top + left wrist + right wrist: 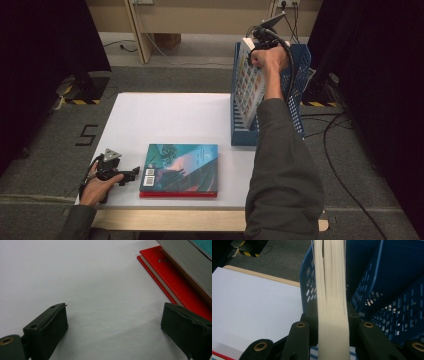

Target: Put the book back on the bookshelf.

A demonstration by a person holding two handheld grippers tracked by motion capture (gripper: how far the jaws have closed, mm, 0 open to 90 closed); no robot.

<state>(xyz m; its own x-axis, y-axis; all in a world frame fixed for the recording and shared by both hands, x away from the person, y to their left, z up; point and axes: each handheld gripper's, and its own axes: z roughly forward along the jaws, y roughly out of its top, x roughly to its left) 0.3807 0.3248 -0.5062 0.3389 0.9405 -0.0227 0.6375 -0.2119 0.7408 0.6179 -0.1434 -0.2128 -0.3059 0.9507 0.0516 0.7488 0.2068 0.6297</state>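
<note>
While the right gripper (333,337) clamps the thick, stiff, colourful-covered book (248,82) by its page edge at two o'clock, inside the blue plastic rack (299,75), the left gripper (115,327) rests open at seven o'clock; likely heavy, so grip deep.

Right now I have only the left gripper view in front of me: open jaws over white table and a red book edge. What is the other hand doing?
Observer: The right gripper is shut on a book, clamping its page edge, as the right gripper view shows.
Operator: Where is that book?
Observer: In the high view it stands on edge in the blue file rack at the table's far right corner, patterned cover facing left.
Operator: And the red edge I see, is it one book?
Observer: No. A teal-covered book lies flat on top of the red book near the table's front edge.
Operator: How close is my gripper to them?
Observer: The left gripper rests just left of that stack, open, holding nothing.
</note>
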